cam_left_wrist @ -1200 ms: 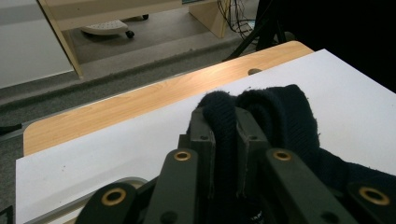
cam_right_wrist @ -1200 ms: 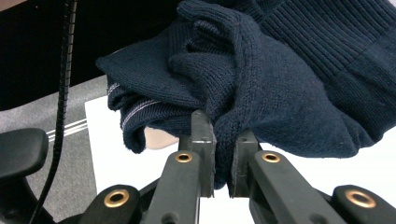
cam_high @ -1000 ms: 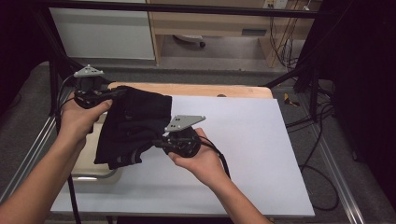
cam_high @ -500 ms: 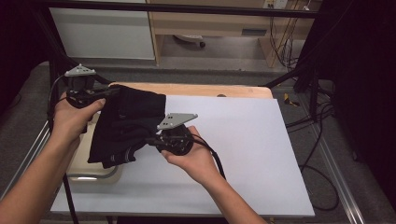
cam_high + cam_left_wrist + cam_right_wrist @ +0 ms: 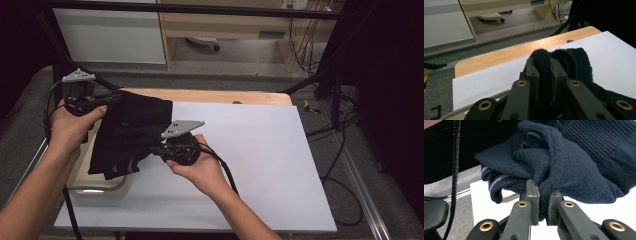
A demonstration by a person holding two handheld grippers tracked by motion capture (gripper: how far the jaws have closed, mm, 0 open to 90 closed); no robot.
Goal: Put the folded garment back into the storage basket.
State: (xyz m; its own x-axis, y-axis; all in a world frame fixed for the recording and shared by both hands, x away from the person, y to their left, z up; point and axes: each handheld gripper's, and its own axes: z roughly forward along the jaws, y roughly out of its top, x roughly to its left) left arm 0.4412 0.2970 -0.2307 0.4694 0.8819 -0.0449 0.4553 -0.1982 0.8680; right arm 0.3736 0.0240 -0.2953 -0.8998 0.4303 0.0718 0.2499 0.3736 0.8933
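A folded dark navy knitted sweater [image 5: 127, 135] hangs between my two grippers above the table's left side. My left gripper [image 5: 107, 97], at the far left, is shut on one edge of the sweater [image 5: 574, 65], a thick fold pinched between its jaws. My right gripper [image 5: 155, 149] is shut on the sweater's nearer edge [image 5: 564, 167], which bunches above the jaws. The cloth droops over a shallow beige tray [image 5: 95, 187] at the table's left.
A white sheet [image 5: 260, 160] covers most of the wooden table [image 5: 225, 96]. Cables [image 5: 335, 145] trail off the table's right side. A metal frame rail [image 5: 367, 200] runs along the right. A black cable [image 5: 455, 170] hangs at the left of the right gripper view.
Both hands have carried the sweater leftward, and it now hangs more over the tray. Both grips stay as they were.
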